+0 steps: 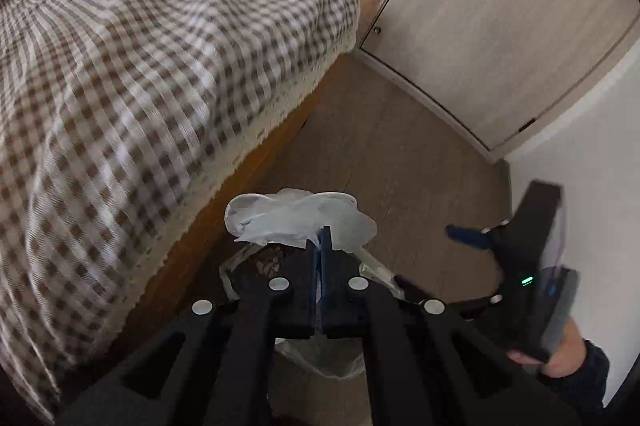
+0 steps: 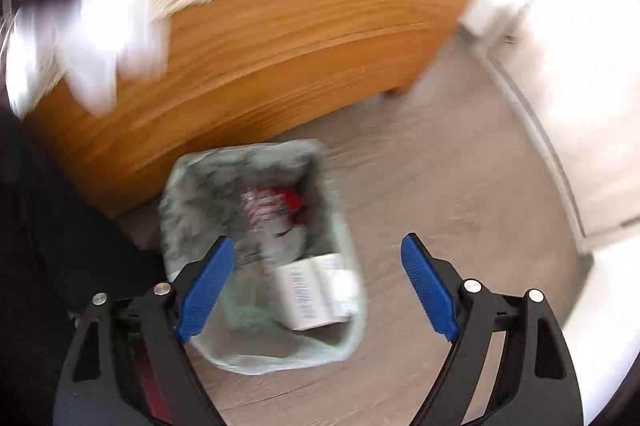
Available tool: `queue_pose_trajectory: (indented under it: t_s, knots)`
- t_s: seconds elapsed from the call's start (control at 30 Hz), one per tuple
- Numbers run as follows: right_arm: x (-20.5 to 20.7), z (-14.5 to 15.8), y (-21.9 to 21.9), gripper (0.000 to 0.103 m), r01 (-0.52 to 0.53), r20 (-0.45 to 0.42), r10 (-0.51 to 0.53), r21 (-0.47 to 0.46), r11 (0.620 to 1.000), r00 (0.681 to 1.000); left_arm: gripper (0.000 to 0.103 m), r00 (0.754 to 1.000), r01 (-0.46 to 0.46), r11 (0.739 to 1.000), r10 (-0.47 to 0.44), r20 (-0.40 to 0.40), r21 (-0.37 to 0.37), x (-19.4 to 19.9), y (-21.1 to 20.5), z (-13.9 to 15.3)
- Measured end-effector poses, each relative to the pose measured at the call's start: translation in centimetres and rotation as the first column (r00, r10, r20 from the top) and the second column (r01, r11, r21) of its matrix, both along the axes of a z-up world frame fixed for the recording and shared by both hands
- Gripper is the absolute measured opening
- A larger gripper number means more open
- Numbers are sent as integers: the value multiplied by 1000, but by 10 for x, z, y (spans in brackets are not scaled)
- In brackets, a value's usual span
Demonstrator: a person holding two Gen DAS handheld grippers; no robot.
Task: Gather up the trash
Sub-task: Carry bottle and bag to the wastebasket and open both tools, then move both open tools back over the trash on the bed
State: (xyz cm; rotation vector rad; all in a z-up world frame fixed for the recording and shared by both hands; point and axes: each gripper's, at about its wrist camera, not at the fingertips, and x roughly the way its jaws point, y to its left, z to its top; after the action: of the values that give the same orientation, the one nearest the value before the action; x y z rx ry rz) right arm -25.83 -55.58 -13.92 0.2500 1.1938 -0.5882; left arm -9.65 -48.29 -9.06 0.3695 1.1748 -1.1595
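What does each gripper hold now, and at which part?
The left gripper is shut on a crumpled white tissue, pinched at its near edge. The right gripper holds nothing; its jaws stand open above the lined bin.

Bedspread (image 1: 140,65) brown-white check — bed frame (image 2: 280,45) orange wood; bin liner (image 2: 344,342) pale green (pads (image 2: 208,282) blue).

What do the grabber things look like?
Each hand-held gripper is black plastic with blue ribbed pads and round silver bolts: the left, the right. The right one shows a small green light, and the hand holding it wears a dark sleeve.
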Motion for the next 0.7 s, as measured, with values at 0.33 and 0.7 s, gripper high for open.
queue_pose_trajectory:
  t_s: [0.33,0.7]
  knots:
    - [-29,37,-19,82,89,20,-87,-132,987,996,0,997,65,981,-55,-62,185,-22,-29,-57]
    - [-29,45,-16,82,93,0,-95,-182,979,996,54,990,53,983,-27,-142,178,-21,-29,-63]
